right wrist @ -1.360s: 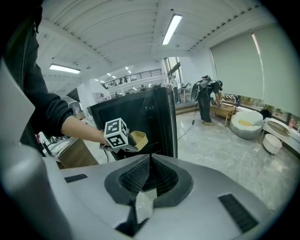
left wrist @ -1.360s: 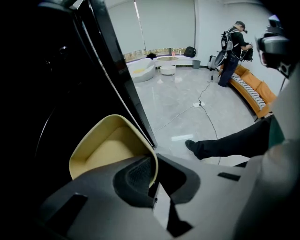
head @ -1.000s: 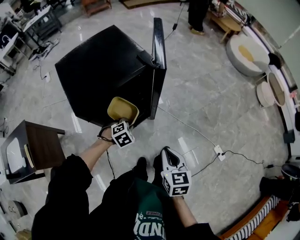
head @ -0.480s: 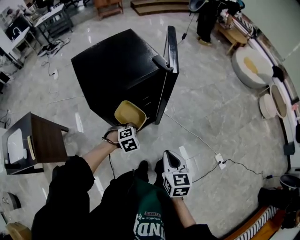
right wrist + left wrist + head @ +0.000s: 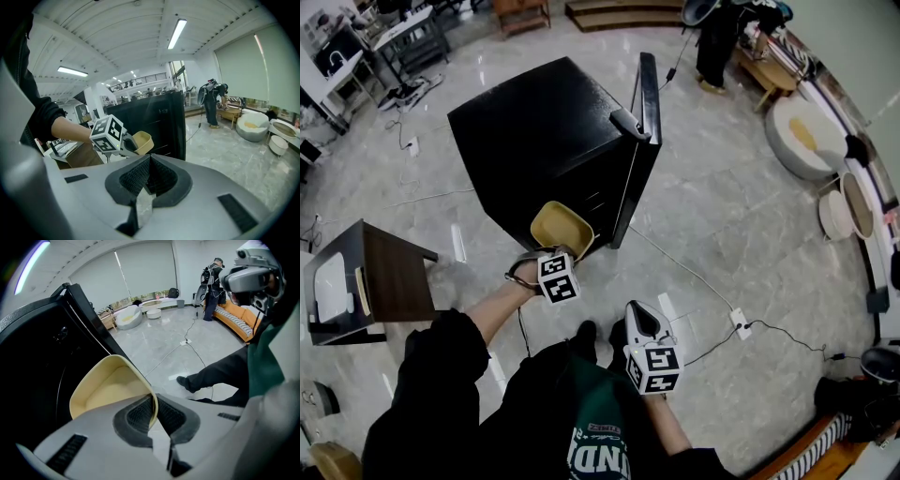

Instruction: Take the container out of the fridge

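Fridge (image 5: 553, 131) black. Container (image 5: 561, 228) pale yellow. Floor (image 5: 741, 216) grey, marbled. Left tongs (image 5: 153, 414) and right tongs (image 5: 147, 180) light grey with dark ribbed pads, cubes (image 5: 557, 277) white with black squares. Side table (image 5: 389, 281), left edge, dark brown.

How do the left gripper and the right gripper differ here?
The left gripper is clamped on the rim of the yellow container; the right gripper is shut on nothing. The left gripper reaches out to the black fridge, while the right gripper sits back, close to the person's body. Both have jaws closed.
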`<state>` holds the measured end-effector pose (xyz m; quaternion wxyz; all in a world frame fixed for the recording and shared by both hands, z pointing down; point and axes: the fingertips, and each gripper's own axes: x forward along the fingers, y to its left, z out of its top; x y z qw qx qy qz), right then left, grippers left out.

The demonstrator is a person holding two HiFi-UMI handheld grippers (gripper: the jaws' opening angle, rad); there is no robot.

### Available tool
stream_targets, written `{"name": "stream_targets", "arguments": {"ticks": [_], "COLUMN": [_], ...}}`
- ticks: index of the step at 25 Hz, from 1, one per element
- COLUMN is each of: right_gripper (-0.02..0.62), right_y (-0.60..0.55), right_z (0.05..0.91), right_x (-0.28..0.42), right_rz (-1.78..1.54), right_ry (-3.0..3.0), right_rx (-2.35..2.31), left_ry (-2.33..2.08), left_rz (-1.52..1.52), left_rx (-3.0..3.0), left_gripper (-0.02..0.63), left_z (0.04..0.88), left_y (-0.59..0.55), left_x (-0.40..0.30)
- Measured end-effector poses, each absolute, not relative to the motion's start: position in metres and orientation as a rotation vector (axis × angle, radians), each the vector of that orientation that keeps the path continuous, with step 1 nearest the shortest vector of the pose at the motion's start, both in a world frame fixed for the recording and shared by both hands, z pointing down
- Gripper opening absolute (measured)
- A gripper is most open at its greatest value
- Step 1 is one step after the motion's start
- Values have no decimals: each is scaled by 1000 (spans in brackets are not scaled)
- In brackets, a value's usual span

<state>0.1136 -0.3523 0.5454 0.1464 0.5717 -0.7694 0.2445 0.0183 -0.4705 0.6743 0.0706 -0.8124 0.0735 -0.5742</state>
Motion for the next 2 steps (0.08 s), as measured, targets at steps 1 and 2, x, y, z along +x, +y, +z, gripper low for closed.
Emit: {"name": "stream_targets", "arguments": {"ticks": [1, 2], "right_gripper": [34, 34], "right_y": [-352, -351], "right_z": [545, 546], "right_x": [114, 115], "right_rz": [704, 704], "right_ry": [-2215, -2216], "right_rx": [1645, 1645], "left_ry": [221, 220], "left_rz": [-1727, -1727], "left_rx": [-2443, -2443], "left_gripper": [23, 23], "left_z": [674, 674], "left_y": [-470, -470], "left_x": [19, 20]}}
